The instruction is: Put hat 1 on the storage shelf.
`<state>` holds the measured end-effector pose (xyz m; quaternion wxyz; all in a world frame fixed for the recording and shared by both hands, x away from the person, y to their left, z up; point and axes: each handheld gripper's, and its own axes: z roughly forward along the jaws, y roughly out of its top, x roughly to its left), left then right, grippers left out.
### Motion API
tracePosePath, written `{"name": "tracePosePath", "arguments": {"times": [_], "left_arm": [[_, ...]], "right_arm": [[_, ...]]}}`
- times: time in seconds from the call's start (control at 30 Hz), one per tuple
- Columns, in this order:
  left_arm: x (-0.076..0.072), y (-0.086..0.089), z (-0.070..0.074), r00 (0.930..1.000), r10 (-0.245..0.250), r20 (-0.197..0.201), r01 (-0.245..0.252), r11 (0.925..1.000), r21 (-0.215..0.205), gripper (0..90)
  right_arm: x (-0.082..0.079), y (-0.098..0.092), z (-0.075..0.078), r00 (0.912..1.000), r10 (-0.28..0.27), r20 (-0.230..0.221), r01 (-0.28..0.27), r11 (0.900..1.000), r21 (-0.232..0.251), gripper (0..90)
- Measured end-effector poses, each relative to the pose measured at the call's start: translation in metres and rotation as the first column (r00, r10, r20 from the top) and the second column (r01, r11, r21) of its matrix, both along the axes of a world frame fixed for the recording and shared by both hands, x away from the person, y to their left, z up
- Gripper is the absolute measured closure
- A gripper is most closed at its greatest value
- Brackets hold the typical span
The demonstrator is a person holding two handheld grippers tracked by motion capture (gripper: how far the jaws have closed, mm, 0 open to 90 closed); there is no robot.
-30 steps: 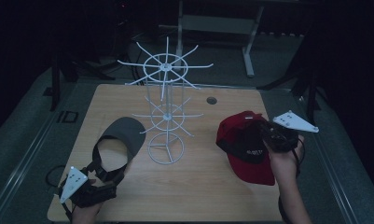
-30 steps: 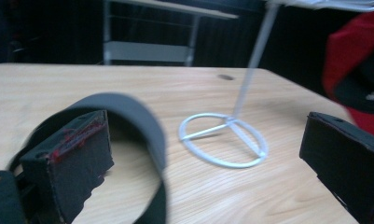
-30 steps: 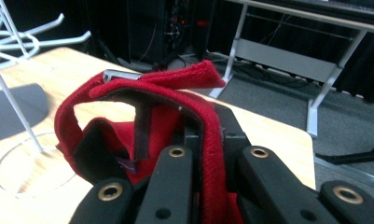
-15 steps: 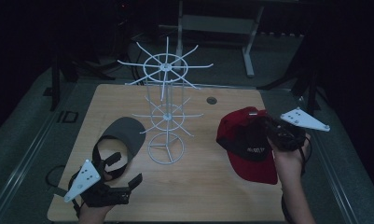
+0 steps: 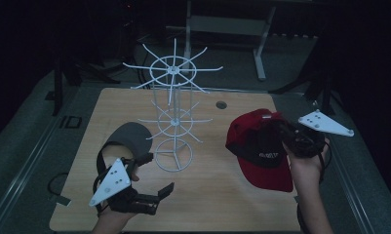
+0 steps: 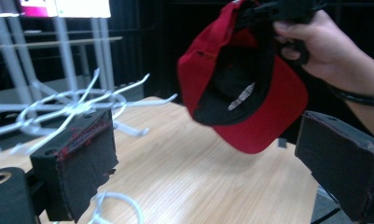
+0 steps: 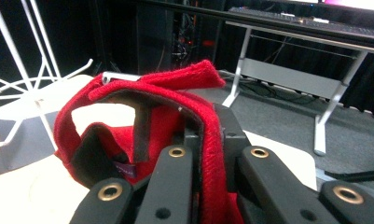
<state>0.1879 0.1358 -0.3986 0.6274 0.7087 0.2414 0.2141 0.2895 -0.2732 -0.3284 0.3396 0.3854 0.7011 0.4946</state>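
While gripped, red cap (image 5: 261, 151) brim-down.

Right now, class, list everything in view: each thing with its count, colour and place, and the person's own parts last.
Wire hat rack: one, white, upright at the table's middle.
Red cap: one, red with black lining, lifted off the table at the right, its back edge clamped.
Grey cap: one, dark grey, lying on the table left of the rack's base.
Table: one, light wood.
Metal frame: one, grey, on the floor behind the table.
Left gripper: one, black, jaws open and empty, near the front left.
Right gripper: one, black, shut on the red cap.
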Motion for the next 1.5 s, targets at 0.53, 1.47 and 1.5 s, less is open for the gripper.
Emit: {"name": "tracePosePath", "arguments": {"times": [0.53,1.47,1.5], "left_arm": [[0.031,-0.058,0.016,0.9945,-0.103,0.018,0.103,0.9944,0.026,8.1],[0.076,-0.128,0.039,0.9977,-0.064,0.022,0.061,0.9905,0.124,15.2],[0.076,-0.130,0.040,0.9976,-0.067,0.019,0.064,0.9900,0.126,15.2]], "right_arm": [[-0.022,0.007,0.020,0.9959,0.082,0.039,-0.083,0.996,0.035,86.2],[-0.058,0.018,0.045,0.9617,0.260,0.088,-0.266,0.962,0.069,86.2],[-0.058,0.019,0.045,0.9603,0.264,0.089,-0.271,0.960,0.072,86.2]]}}
